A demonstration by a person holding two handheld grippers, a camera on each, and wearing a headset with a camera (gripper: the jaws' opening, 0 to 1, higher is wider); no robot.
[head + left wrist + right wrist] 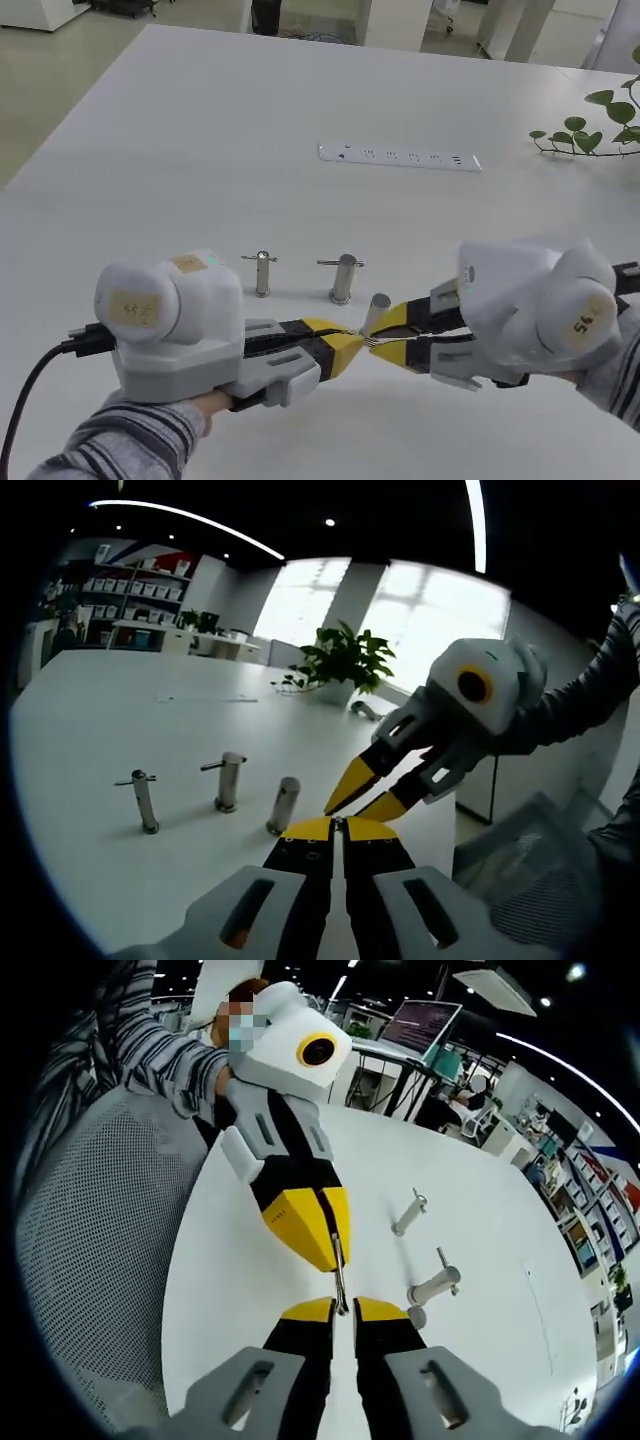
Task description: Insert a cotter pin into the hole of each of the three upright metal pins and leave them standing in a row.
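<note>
A cotter pin is clamped by the closed left hand-held gripper and right hand-held gripper, tip to tip over the table, beside the bare metal pin.

Three metal pins stand in a row on the table: left pin, middle pin, right pin (this last one sits a little nearer the person). Just in front of the right pin, the left gripper and the right gripper meet tip to tip. A cotter pin is pinched between them. Well behind the row lies a power strip, and a plant sits at the table's far right edge.
</note>
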